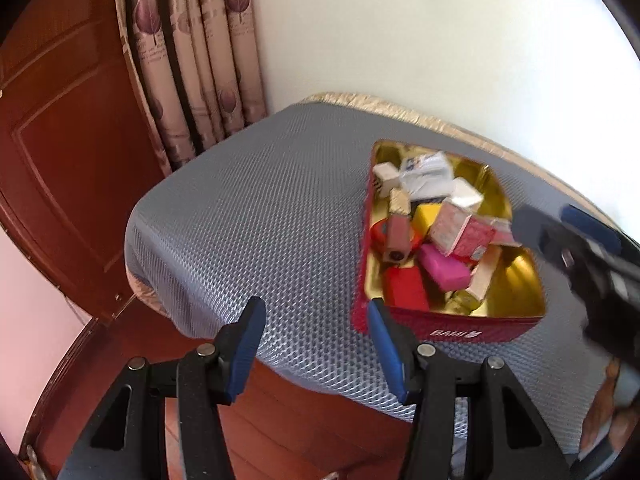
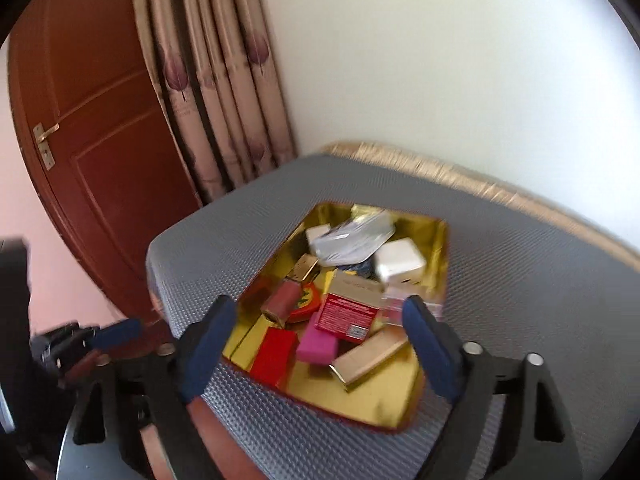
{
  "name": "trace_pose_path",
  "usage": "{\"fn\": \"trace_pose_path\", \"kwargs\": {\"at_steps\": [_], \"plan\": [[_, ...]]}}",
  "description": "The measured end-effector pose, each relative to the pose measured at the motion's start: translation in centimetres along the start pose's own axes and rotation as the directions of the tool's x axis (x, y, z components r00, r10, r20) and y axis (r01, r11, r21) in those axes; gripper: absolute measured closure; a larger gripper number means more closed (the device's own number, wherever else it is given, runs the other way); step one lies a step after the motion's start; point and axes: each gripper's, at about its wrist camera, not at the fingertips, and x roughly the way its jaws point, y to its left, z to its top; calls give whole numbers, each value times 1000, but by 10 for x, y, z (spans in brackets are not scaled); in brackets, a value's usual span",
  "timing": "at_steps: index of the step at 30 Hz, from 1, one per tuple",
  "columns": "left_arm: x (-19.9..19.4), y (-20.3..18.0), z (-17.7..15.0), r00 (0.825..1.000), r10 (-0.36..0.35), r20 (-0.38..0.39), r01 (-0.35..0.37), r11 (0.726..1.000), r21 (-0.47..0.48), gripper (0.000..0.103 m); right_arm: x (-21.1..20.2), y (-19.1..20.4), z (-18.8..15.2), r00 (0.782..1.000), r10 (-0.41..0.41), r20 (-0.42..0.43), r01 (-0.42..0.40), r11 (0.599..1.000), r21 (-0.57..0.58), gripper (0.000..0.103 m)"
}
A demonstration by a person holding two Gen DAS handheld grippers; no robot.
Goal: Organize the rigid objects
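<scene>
A red tin (image 1: 460,330) with a gold inside (image 2: 360,396) sits on a table under a grey mesh mat (image 1: 260,200). It holds several small things: a pink box (image 1: 444,266), a red box (image 1: 404,288), a yellow block (image 1: 426,216), a white charger (image 2: 400,264) and a long beige box (image 2: 368,354). My left gripper (image 1: 314,312) stands open and empty over the mat, just left of the tin's near corner. My right gripper (image 2: 318,308) hangs open above the tin with nothing gripped; the left wrist view shows it blurred at the tin's right side (image 1: 580,240).
A brown wooden door (image 1: 60,140) and a patterned curtain (image 1: 192,60) stand at the left behind the table. A white wall (image 2: 440,60) backs it. A gold fringe (image 2: 480,184) runs along the table's far edge. Grey mat lies bare left of the tin.
</scene>
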Motion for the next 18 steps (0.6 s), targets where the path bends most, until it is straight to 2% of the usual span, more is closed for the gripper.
{"fn": "trace_pose_path", "kwargs": {"at_steps": [4,10,12,18], "plan": [[-15,-9,-1,999,-21,50,20,999,28,49,-35,1,-11,995,-67,74,67,998,-7,12],[-44,-23,-4,986,-54,156,42,996,75,45,-72,-4,-23,980,-144,138,141,990,30,7],[-55,-26,-7,979,-70,191,54,995,85,42,-82,-5,-27,976,-149,160,145,989,41,5],[-81,-37,-15,957,-80,279,46,991,127,42,-109,-5,-34,967,-163,197,156,986,50,3]]}}
